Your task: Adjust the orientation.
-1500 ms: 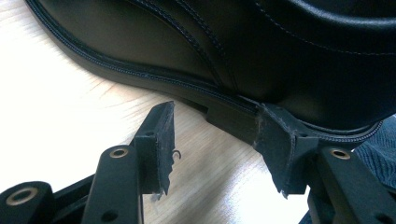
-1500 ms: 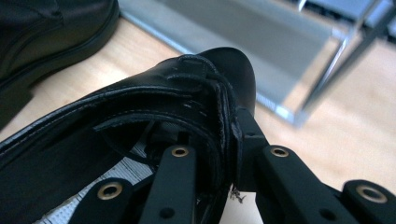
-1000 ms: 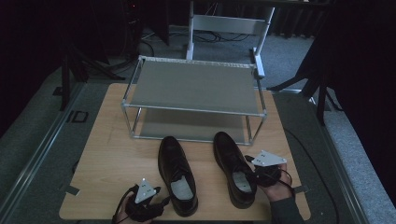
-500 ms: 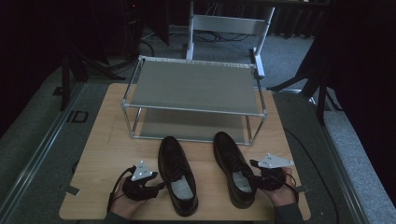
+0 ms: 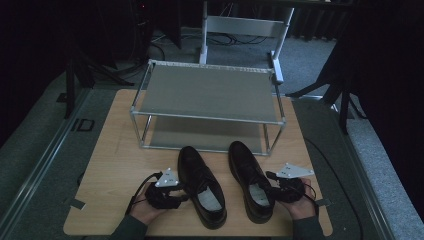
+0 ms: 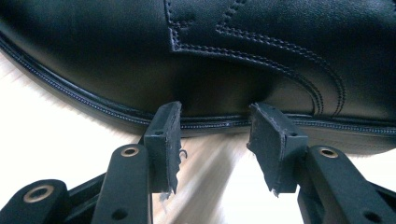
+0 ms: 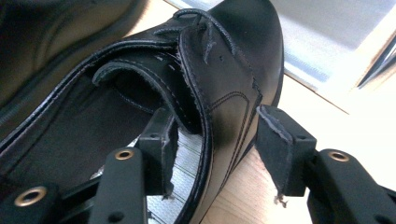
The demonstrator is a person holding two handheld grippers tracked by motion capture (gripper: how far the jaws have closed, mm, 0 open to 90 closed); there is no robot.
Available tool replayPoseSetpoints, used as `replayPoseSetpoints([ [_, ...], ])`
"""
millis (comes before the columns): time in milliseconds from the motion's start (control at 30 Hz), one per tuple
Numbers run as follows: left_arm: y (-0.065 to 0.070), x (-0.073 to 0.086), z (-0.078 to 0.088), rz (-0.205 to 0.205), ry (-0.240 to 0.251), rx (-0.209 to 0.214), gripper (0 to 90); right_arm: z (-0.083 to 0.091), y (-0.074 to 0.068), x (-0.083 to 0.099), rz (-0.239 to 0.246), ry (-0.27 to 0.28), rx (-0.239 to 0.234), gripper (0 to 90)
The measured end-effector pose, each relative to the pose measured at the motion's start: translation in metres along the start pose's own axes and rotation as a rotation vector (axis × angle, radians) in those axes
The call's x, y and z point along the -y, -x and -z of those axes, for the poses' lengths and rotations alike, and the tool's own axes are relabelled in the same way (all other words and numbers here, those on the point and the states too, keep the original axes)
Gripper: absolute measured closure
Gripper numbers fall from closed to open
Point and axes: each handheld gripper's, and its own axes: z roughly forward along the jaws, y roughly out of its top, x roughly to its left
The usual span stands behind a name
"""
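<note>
Two black leather shoes lie side by side on the desk [image 5: 105, 150], toes toward a two-tier rack [image 5: 207, 92]. The left shoe [image 5: 201, 185] and right shoe [image 5: 251, 180] look light, with smooth, slippery uppers and soft collars; the collar wall is the best hold. The right claw [image 7: 217, 140], just closing, straddles that wall, not yet pinching. The left claw [image 6: 215, 130], also closing, gapes at the left shoe's side with nothing between.

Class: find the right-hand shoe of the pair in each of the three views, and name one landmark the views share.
High view: right shoe, lower middle, right of its mate, in front of the rack.
Left gripper view: not in it; the black leather there is the left shoe.
Right gripper view: centre, its side wall between the jaws.
Shared landmark: the wooden tabletop.
</note>
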Motion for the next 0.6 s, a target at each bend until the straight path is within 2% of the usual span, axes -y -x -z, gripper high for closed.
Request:
replayPoseSetpoints([
  [100,0.005,-0.008,-0.009,-0.023,-0.001,0.008,53.7,-0.002,0.001,-0.001,-0.003,-0.004,-0.008,57.7],
  [300,0.02,-0.02,-0.025,-0.1,-0.021,-0.003,47.1,-0.003,0.001,-0.002,0.0,-0.003,0.006,60.8],
  [433,0.025,-0.025,-0.031,-0.115,-0.023,-0.006,46.0,-0.003,0.001,-0.003,-0.001,0.01,0.01,62.2],
  [600,0.034,-0.031,-0.041,-0.127,-0.02,0.021,49.5,-0.004,0.001,-0.004,0.008,0.018,0.018,64.4],
])
